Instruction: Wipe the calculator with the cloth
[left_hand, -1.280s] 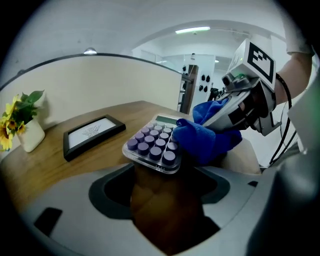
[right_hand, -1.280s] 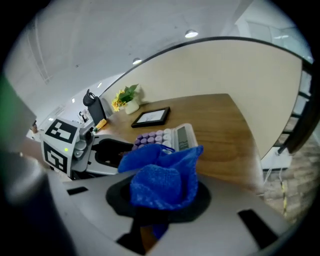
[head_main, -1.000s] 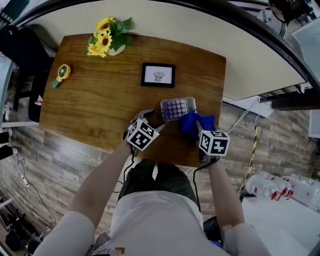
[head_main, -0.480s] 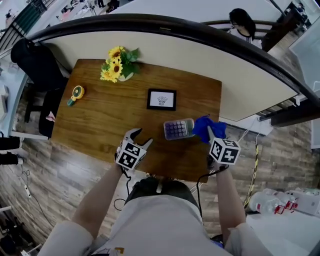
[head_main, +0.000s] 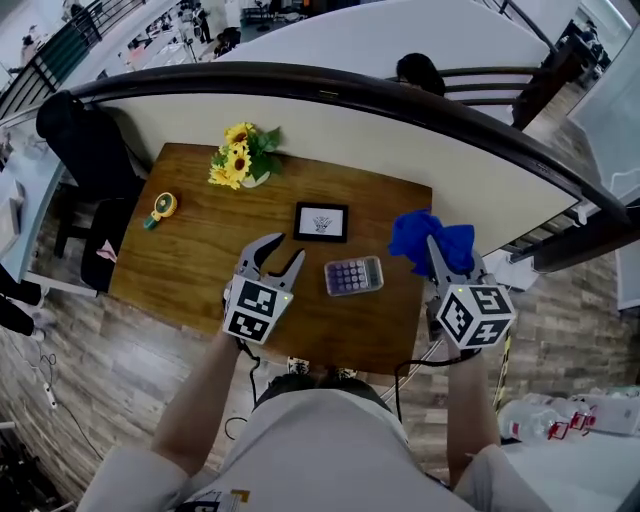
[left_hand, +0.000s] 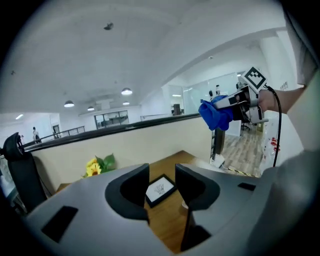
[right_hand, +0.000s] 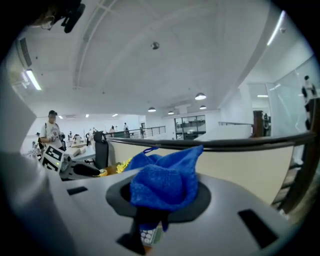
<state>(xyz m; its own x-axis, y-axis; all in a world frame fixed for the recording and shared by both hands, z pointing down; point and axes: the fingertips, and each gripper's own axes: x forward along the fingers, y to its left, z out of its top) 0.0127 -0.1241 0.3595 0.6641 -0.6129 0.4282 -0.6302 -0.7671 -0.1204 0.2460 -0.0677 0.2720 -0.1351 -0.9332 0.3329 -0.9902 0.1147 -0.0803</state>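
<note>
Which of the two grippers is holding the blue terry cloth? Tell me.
The right gripper: its fingers are clamped on the blue terry cloth. The left gripper is empty; its fingers have just been closing with nothing between them.

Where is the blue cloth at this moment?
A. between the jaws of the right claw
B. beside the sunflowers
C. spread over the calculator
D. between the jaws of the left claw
A: the right claw is closed on the cloth, held apart from the calculator.
</note>
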